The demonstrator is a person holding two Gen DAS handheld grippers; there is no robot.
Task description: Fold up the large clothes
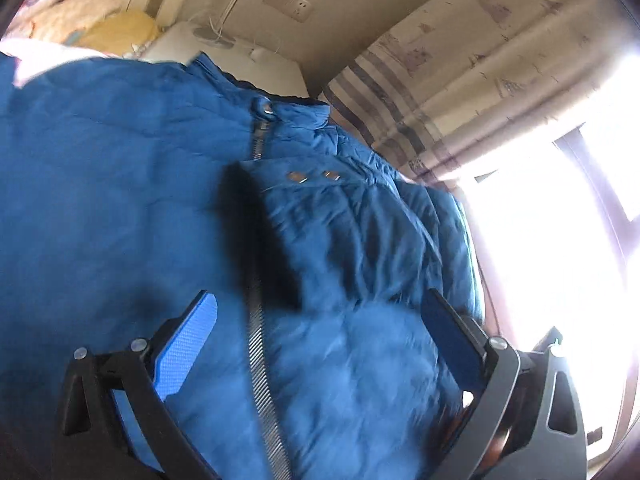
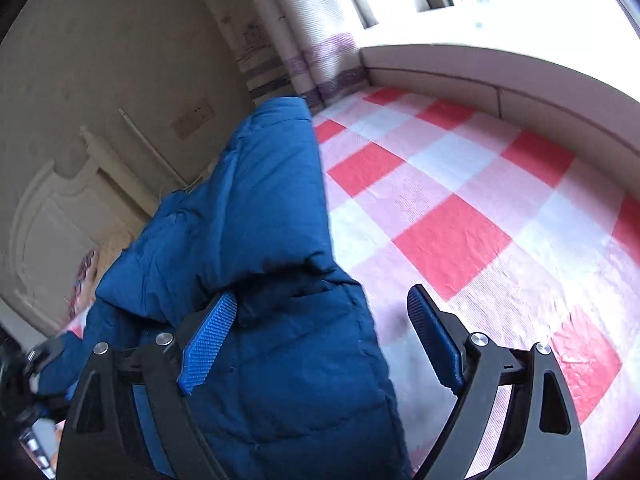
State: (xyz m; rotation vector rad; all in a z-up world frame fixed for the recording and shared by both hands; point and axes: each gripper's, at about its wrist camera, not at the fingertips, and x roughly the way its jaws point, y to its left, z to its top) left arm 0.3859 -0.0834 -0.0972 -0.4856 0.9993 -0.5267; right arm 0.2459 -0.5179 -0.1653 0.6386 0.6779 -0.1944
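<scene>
blue padded jacket [image 1: 120, 184] spread under both tools | left gripper [image 1: 320, 340] fingers spread over zip [image 1: 260, 360], empty | right gripper [image 2: 320, 336] spread, hem between fingers, unpinched | soft, bulky, springy, likely slippery; pinch seam or hem

Left tool [image 1: 320, 344] stands wide open above a blue padded jacket [image 1: 120, 200]. Nothing is gripped. The metal zipper [image 1: 262, 384] runs between the pads. Patterned curtain [image 1: 460, 80] and bright window [image 1: 560, 220] lie beyond, right.

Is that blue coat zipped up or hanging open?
Zipped, at least where it shows: the blue coat has its zipper joined in one line up toward the collar. Its lowest stretch is out of view.
</scene>
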